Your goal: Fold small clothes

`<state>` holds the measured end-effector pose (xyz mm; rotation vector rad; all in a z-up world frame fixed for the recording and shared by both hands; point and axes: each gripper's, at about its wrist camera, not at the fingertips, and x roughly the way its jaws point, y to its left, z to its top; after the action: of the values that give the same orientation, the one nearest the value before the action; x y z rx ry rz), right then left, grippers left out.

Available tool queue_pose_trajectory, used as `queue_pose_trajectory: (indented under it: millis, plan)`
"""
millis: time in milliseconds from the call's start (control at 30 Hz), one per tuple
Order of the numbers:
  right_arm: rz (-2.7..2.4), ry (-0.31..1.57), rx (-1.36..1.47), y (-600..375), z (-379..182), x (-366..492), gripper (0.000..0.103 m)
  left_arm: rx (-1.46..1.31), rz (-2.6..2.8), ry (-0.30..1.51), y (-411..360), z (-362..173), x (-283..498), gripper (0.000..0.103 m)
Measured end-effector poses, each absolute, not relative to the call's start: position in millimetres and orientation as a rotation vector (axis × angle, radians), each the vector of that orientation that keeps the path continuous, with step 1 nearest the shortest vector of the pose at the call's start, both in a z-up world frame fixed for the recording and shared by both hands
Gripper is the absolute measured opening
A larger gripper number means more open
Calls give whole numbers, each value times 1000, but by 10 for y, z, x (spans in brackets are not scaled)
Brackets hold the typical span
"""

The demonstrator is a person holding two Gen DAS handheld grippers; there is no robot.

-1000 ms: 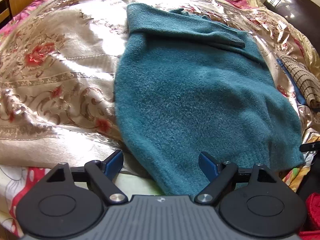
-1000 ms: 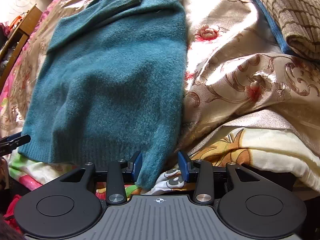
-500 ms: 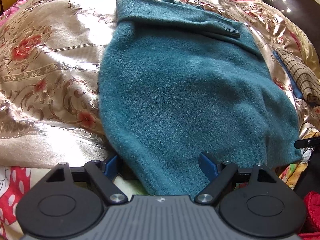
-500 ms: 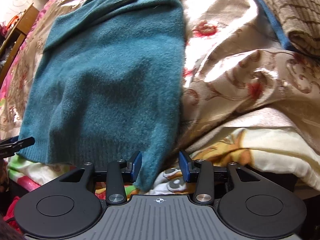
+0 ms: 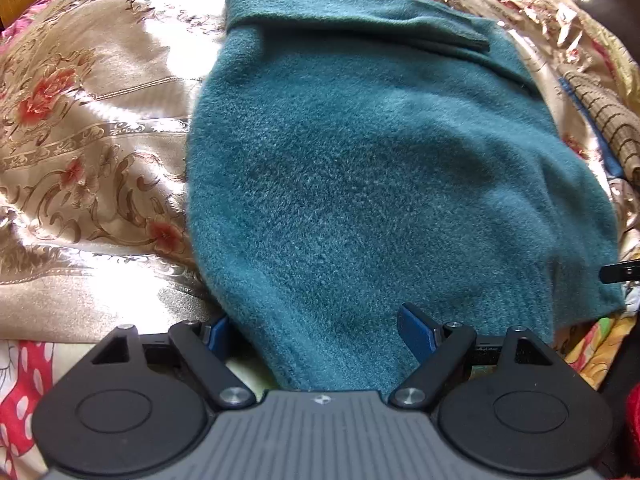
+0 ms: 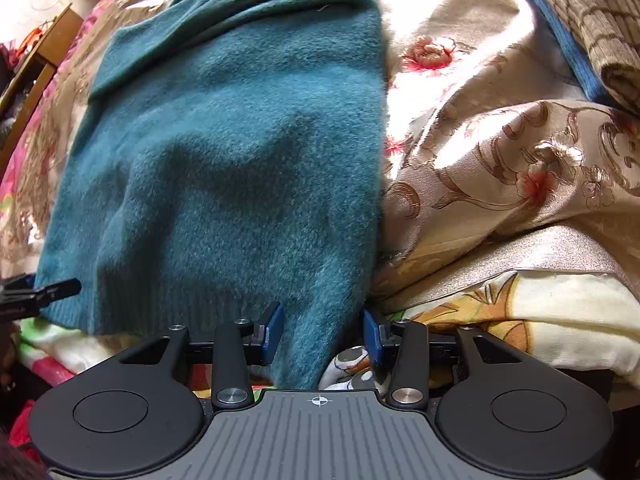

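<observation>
Our left gripper (image 5: 316,330) stands wide, its blue pads either side of the near left corner of the teal sweater (image 5: 360,168). Our right gripper (image 6: 322,332) is narrower, jaws apart around the near right corner, not pinching. The sweater lies flat on the floral bedspread (image 6: 500,168), one sleeve (image 5: 360,20) folded across its far end; a brown checked cloth (image 6: 592,12) lies beyond.

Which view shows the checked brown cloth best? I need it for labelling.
The right wrist view: the checked brown cloth fills the upper right corner, its weave and blue edge clear. In the left wrist view it is only a narrow strip at the right edge.
</observation>
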<state>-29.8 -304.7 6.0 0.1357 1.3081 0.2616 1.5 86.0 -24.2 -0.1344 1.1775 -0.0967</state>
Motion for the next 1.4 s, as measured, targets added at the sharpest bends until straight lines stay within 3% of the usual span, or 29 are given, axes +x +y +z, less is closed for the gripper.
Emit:
queue_pose_trajectory:
  millis: [500, 533, 600, 667, 733, 833, 1133, 1400]
  plan:
    - [272, 1326, 125, -2982, -8, -225, 38, -69, -88, 1220, 770, -287, 86, 86]
    - [274, 1324, 131, -2997, -5, -225, 37, -83, -84, 1212, 802, -281, 85, 79]
    - [272, 1319, 176, -3071, 2, -225, 24, -117, -74, 1204, 886, -254, 58, 62]
    - [293, 1308, 279, -3193, 14, -231, 13, -193, -75, 1201, 1006, -217, 49, 39]
    - [313, 1291, 372, -3269, 30, -231, 12, -251, -69, 1195, 1107, -186, 47, 27]
    - [350, 1253, 447, -3292, 61, -222, 11, -330, -78, 1182, 1229, -157, 62, 19]
    - [462, 1013, 742, -3425, 398, 58, 10, -564, -209, 1007, 1449, 153, 329, 16]
    - [465, 780, 821, -3434, 770, 816, 10, -611, -233, 788, 1644, 586, 1095, 16]
